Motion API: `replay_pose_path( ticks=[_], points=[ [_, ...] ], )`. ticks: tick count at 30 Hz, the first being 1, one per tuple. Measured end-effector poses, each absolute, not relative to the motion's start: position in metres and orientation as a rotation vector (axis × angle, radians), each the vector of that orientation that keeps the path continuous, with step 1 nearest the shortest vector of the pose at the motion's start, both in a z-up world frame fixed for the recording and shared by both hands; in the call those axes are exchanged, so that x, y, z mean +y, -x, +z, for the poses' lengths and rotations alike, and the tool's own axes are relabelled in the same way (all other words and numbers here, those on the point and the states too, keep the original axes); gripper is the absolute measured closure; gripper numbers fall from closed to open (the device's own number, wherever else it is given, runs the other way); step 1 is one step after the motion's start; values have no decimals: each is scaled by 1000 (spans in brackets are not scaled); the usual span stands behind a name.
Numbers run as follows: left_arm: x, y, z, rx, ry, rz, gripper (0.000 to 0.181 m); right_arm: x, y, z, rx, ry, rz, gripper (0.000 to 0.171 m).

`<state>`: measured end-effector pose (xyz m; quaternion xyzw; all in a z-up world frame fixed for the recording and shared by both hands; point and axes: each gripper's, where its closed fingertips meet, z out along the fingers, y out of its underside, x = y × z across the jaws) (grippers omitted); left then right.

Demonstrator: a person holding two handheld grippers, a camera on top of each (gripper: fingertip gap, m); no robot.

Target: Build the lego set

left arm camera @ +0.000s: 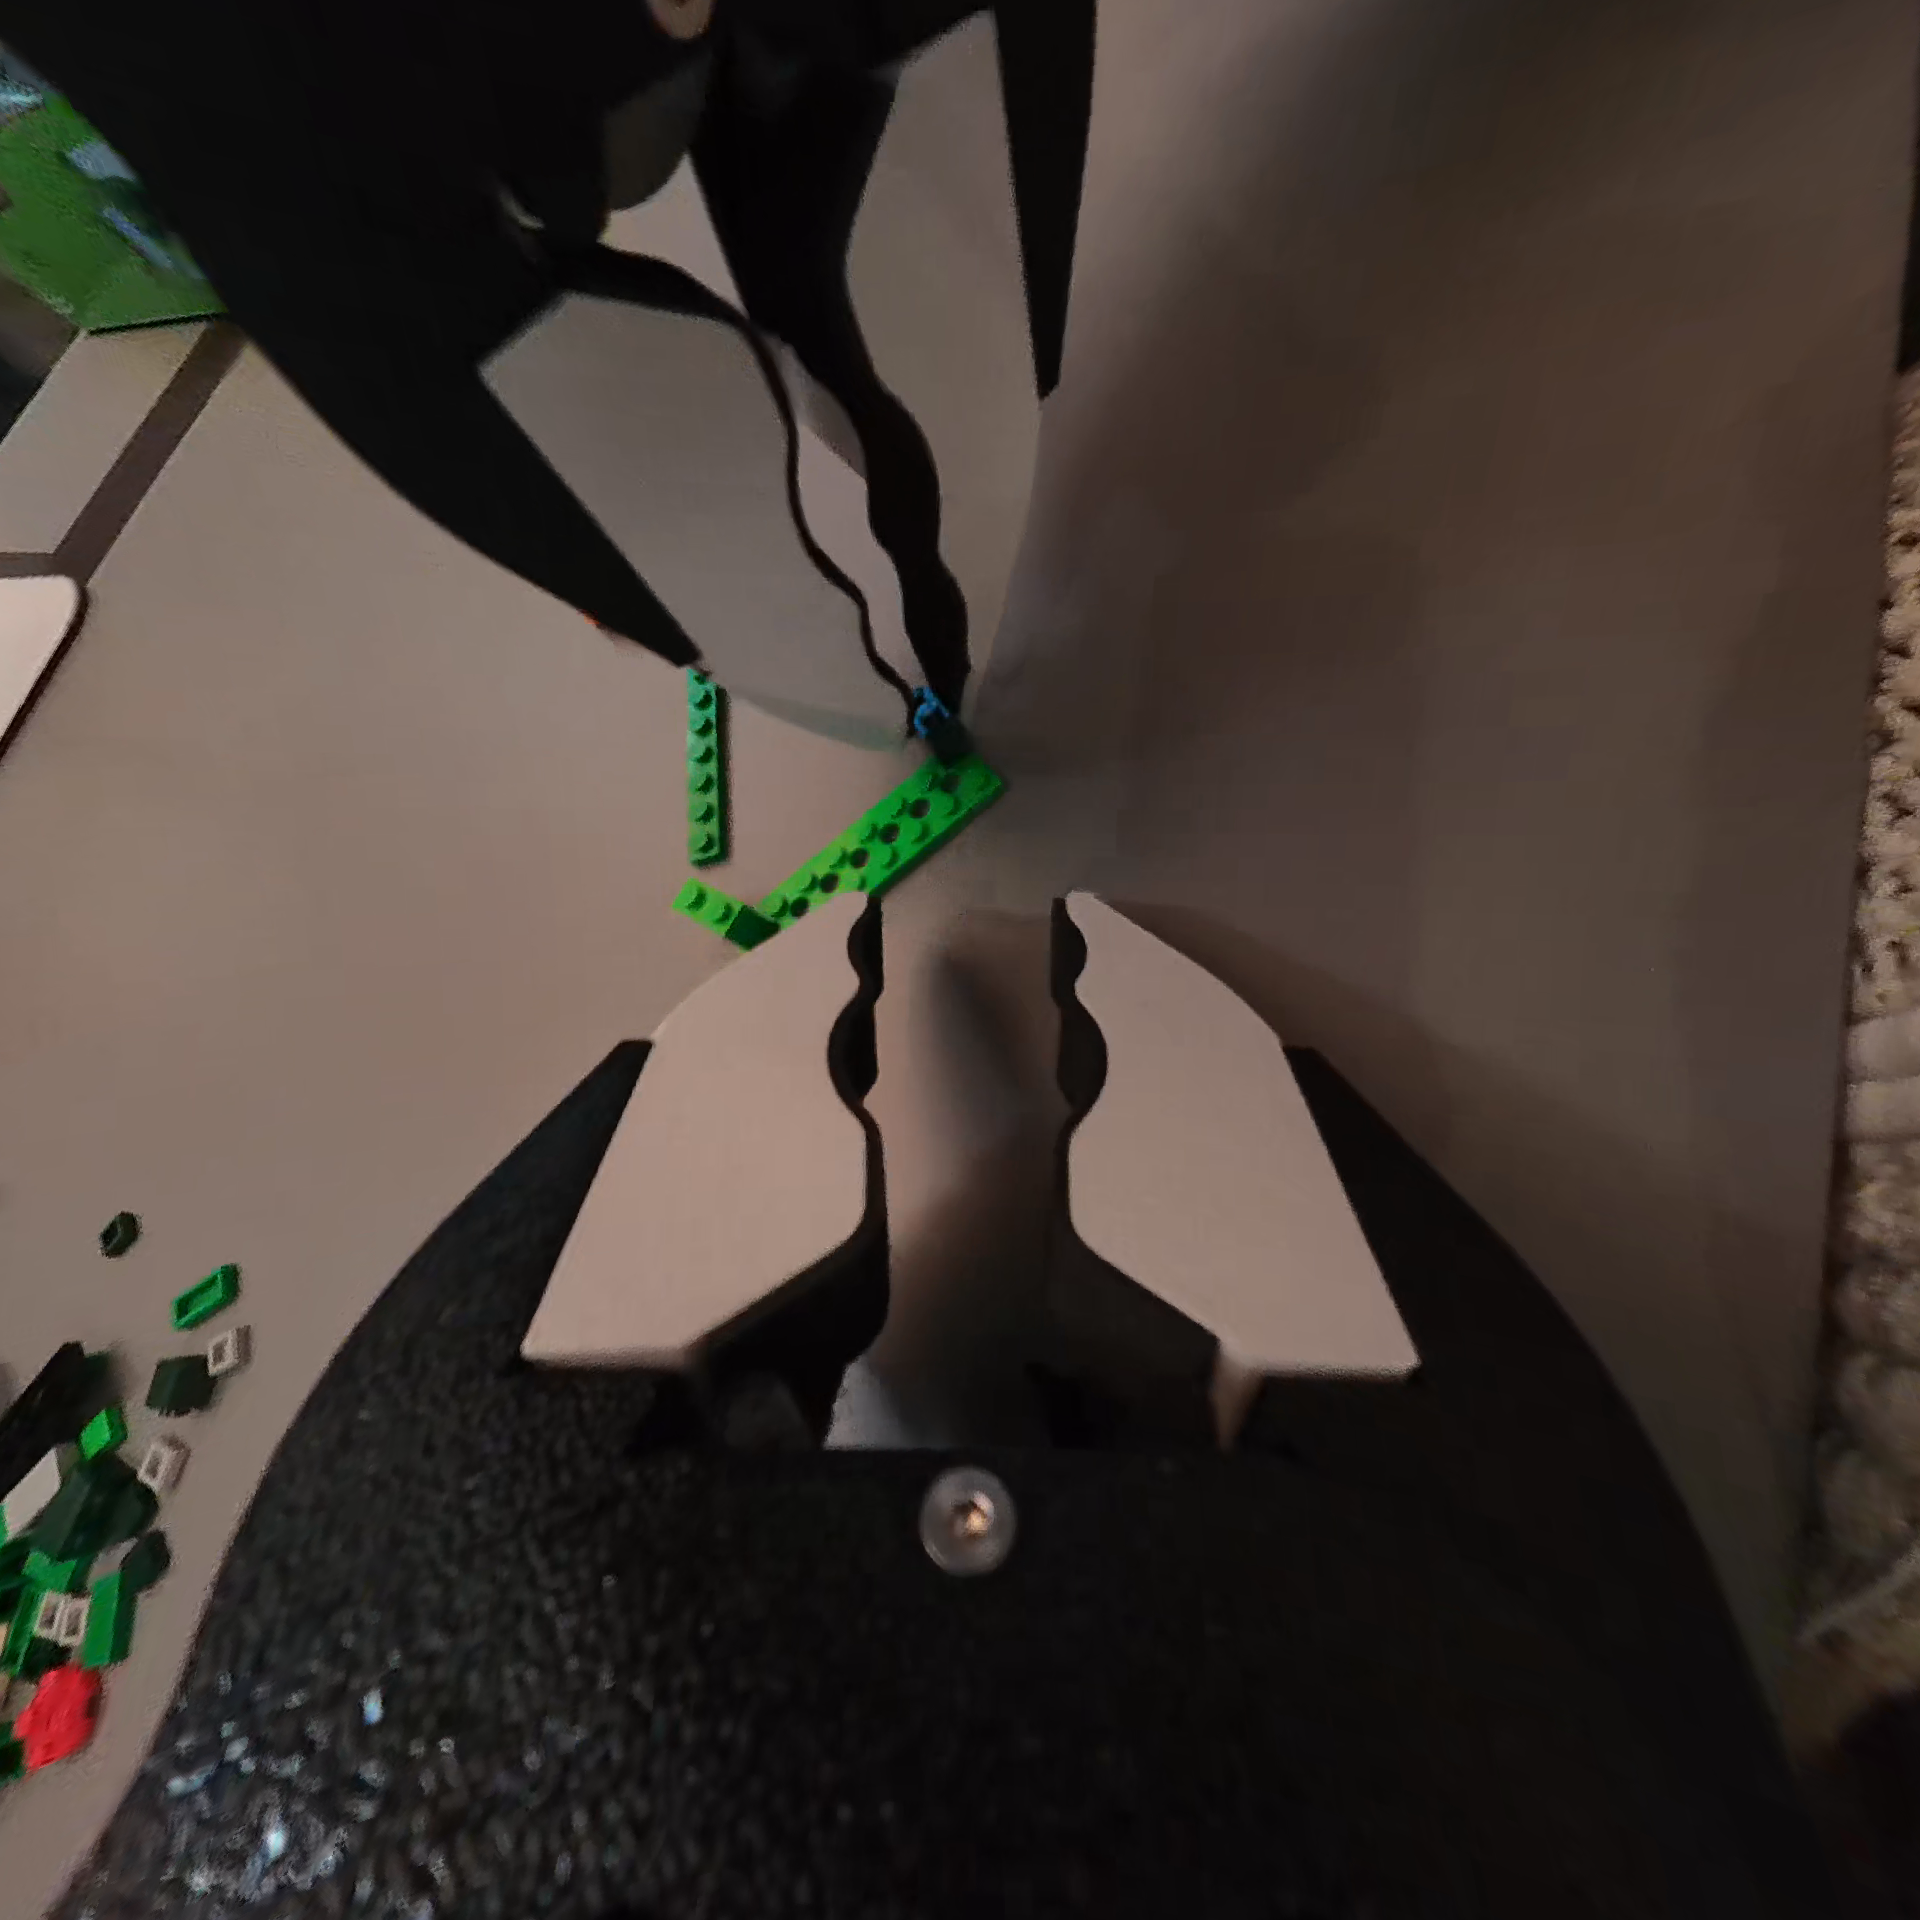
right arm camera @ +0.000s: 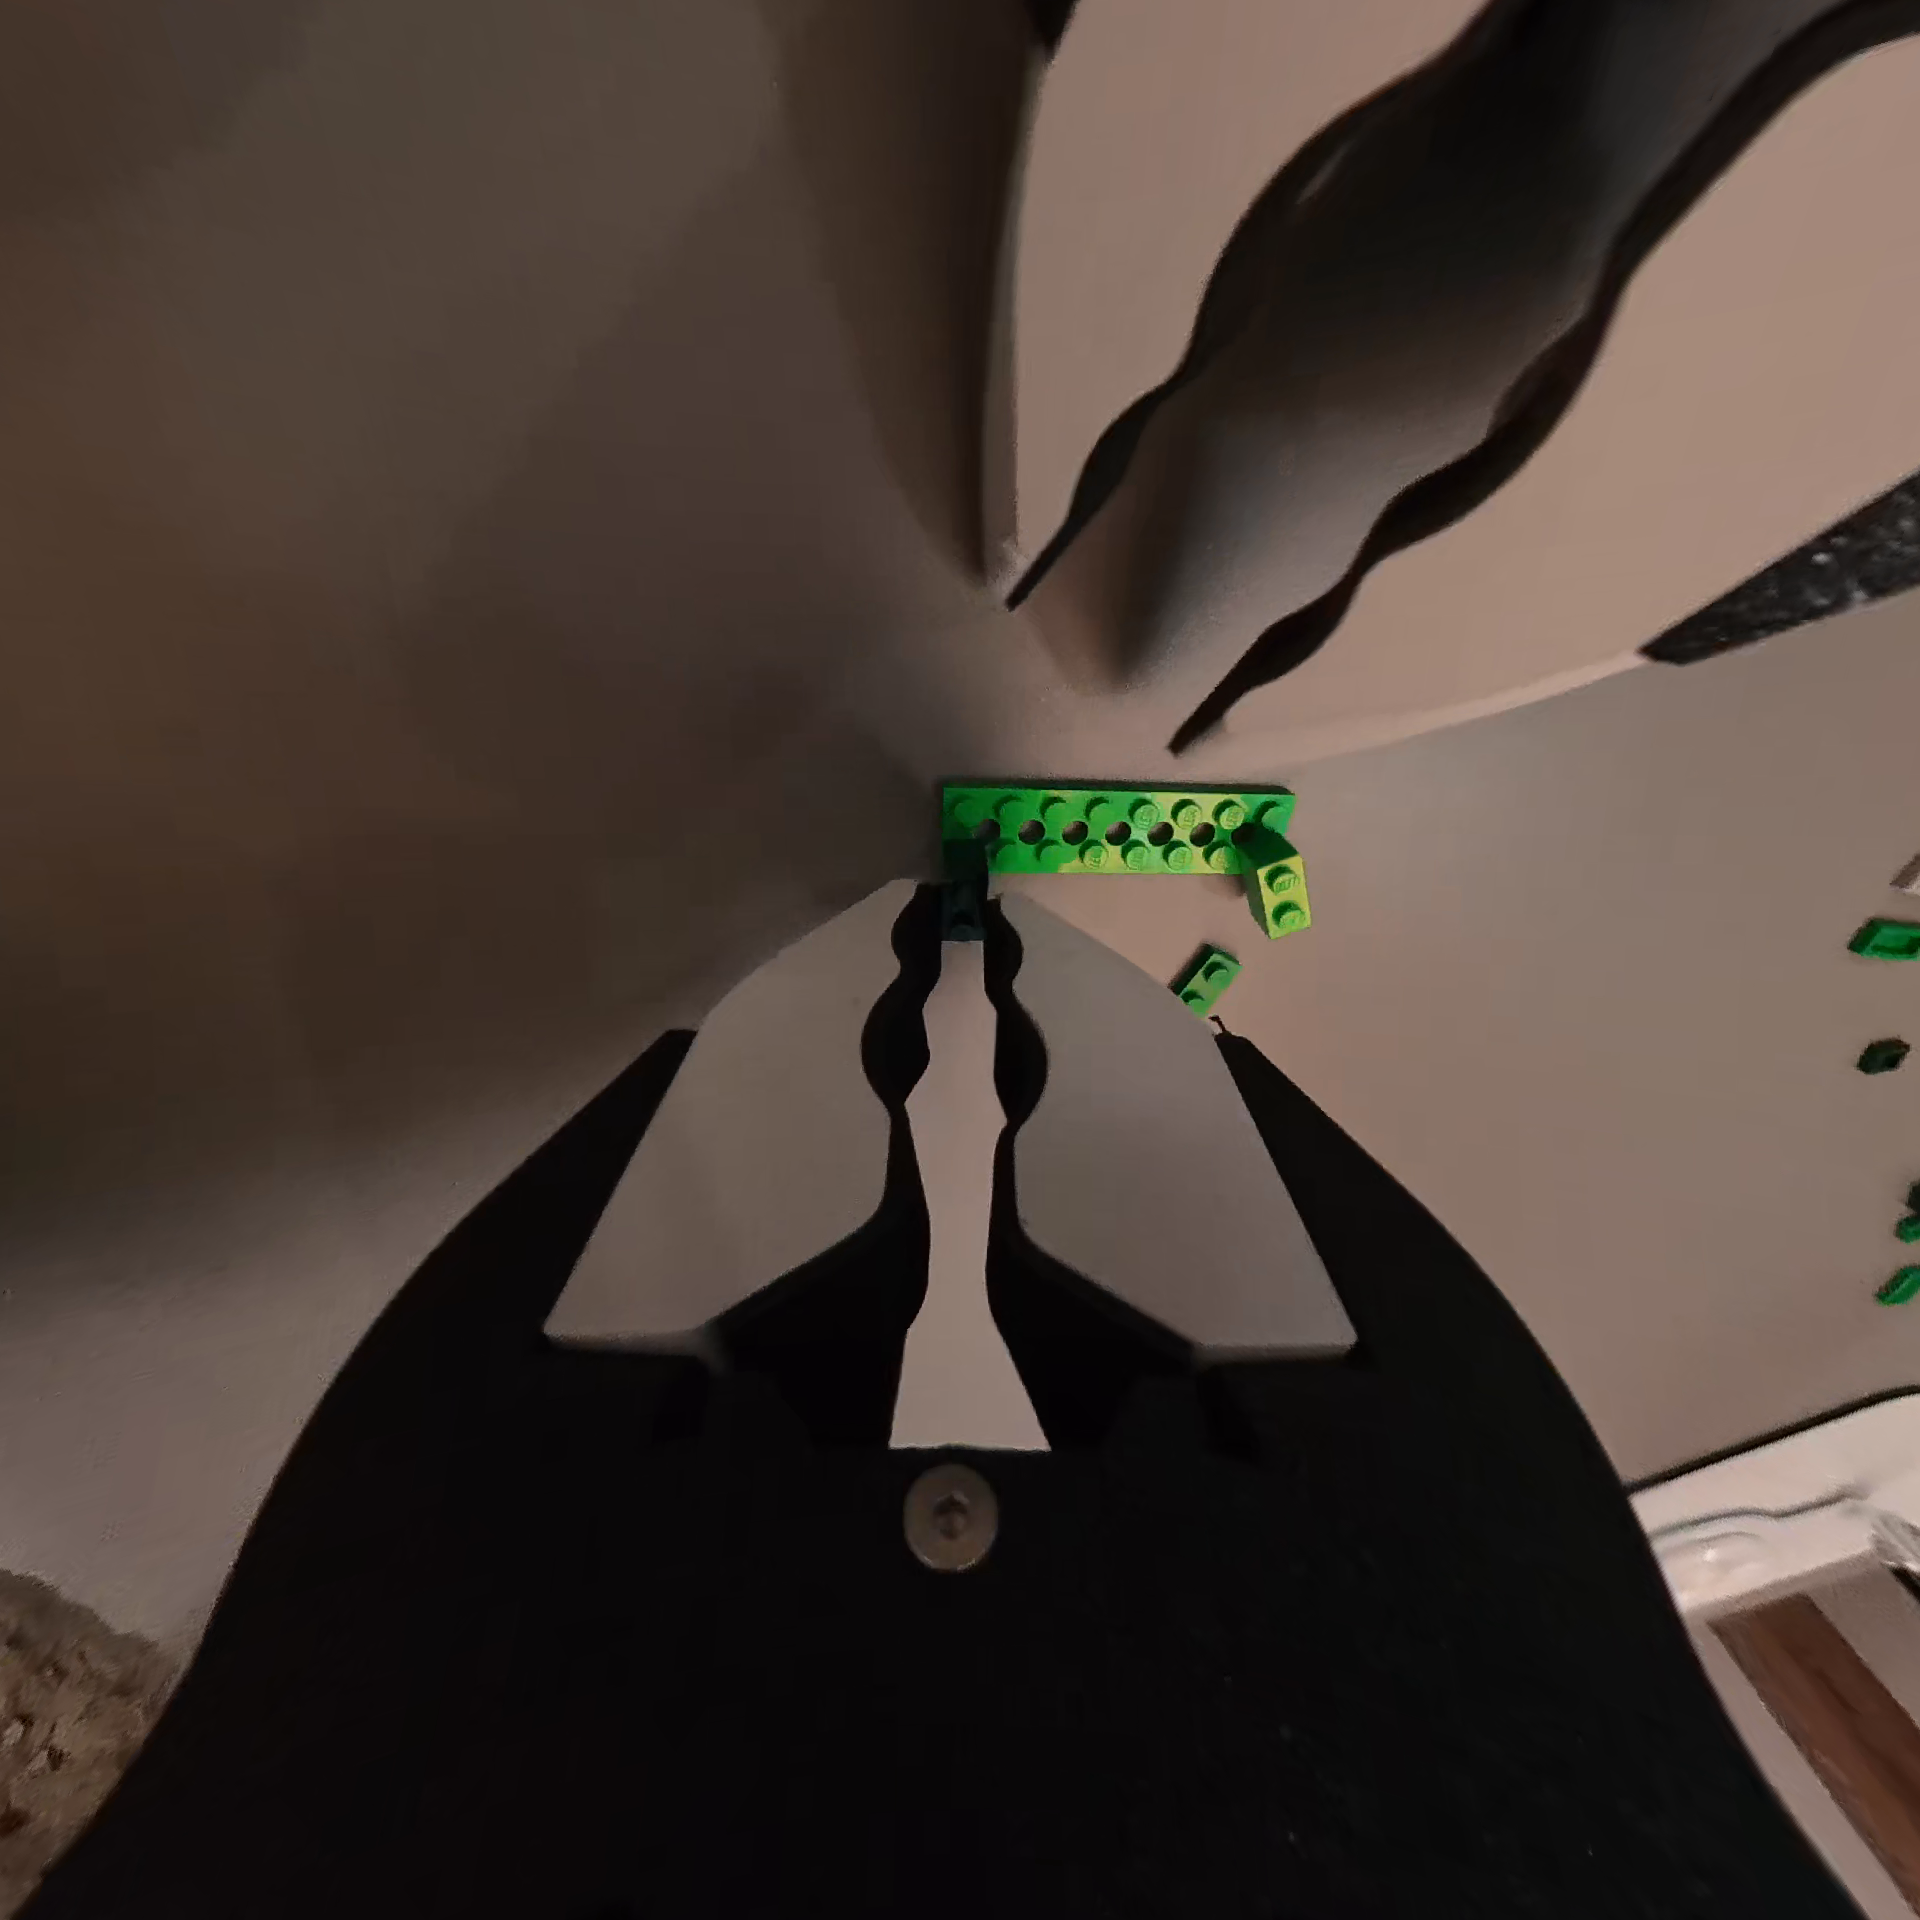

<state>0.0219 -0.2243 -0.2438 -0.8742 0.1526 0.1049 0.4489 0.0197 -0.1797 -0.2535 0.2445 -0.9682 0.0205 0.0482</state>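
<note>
A bright green plate with holes lies flat on the pale table. My right gripper is shut on a small dark green piece and holds it at one end of the plate. In the left wrist view the right gripper comes down from the top, with the piece at its tips. My left gripper is open and empty, just beside the plate's long edge. It also shows in the right wrist view. A small green brick sits at the plate's other end.
A narrow green plate lies to the left of the holed plate. A pile of loose green, dark and red pieces lies at lower left. More green pieces lie to the right. A green box stands far left, and carpet borders the table. Spacing between my two grippers at the tips: around 5 cm.
</note>
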Motion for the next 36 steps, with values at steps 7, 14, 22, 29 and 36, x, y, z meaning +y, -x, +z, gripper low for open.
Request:
replay_pose_path(
  ticks=[7,14,22,29,36],
  points=[
    [-229,-17,-240,334,2141,236,151,-182,-19,-255,-2974,-782,-130,163],
    [-232,-34,-238,479,2081,219,160,-184,-20,-255,-2974,-743,-102,163],
    [-232,-38,-241,537,2075,249,158,-185,-18,-254,-2978,-663,47,157],
    [-230,-39,-238,529,2057,242,159,-186,-21,-238,-2955,-527,334,153],
    [-227,-7,-231,204,2101,300,141,-181,-19,-223,-2851,-130,874,145]
  ],
)
